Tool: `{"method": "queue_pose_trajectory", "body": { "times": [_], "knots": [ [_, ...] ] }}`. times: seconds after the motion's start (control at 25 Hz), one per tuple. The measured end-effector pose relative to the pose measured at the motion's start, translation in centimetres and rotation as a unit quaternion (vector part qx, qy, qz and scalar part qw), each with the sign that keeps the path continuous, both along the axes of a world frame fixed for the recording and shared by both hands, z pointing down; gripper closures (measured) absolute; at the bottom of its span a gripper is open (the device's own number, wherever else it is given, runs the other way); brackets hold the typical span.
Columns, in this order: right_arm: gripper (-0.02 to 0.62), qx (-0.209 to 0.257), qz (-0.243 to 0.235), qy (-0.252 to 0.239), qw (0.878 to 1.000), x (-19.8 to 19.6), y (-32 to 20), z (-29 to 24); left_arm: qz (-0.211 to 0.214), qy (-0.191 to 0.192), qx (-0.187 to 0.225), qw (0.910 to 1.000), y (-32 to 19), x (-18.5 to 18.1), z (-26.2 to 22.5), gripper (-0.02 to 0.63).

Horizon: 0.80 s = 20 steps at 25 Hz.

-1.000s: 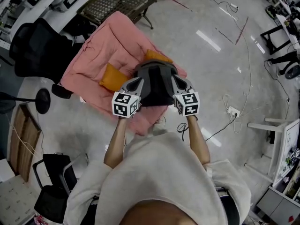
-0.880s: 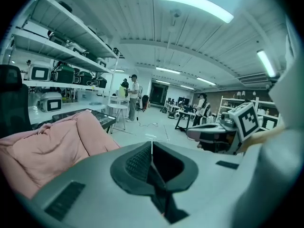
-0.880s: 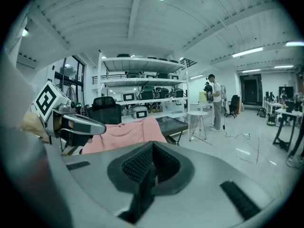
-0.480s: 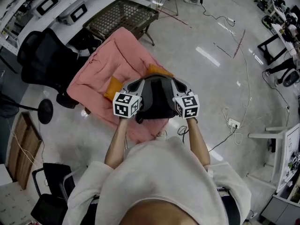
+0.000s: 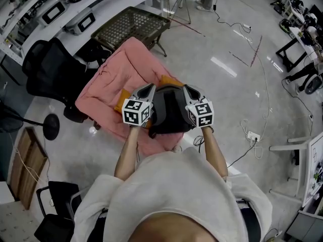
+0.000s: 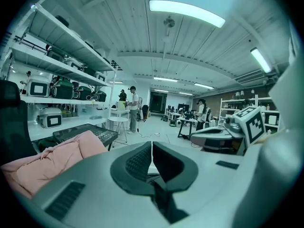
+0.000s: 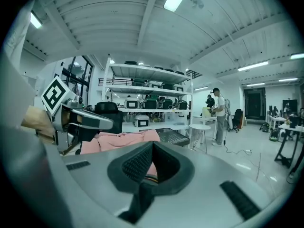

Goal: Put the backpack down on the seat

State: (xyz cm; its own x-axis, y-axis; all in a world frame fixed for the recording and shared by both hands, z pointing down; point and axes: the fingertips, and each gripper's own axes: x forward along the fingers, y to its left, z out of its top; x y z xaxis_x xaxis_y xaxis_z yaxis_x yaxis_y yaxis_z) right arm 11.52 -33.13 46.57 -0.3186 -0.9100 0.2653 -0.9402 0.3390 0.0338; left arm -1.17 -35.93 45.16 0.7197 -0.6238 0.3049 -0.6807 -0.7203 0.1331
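In the head view, a person is holding 2 hand-held grippers out in front of the chest. The dark grey backpack (image 5: 169,110) is hanging between them, over the near edge of the pink-covered seat (image 5: 118,74) and seemingly raised clear of it. The left hand-held gripper (image 5: 150,88) is gripping the backpack's left side and the right hand-held gripper (image 5: 185,88) its right side. An orange cushion (image 5: 121,99) is lying on the seat, showing just left of the backpack. A black office chair (image 5: 50,72) is standing beside the seat's far left edge.

In the left gripper view, the 2 jaws are pressing together with no gap. A dark strap (image 6: 162,201) is running down from them. The pink seat is showing low at the left.

In the right gripper view, the 2 jaws are likewise standing closed, pinching a dark strip of the backpack that is trailing downward. The pink seat is lying beyond them, with the left hand-held gripper at the picture's left.
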Motion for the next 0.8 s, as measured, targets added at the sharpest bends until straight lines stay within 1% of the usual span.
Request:
{"method": "queue_pose_trajectory", "body": {
  "times": [0.28,0.8],
  "knots": [
    [0.597,0.0,-0.002,0.002,1.0,-0.2,-0.06,-0.25,0.001,0.006,-0.004,1.0,-0.24,0.26,-0.18,0.589],
    [0.597,-0.004,0.002,0.001,1.0,0.2,0.02,0.31,0.007,0.002,-0.005,1.0,-0.2,0.75,0.36,0.589]
  ]
}}
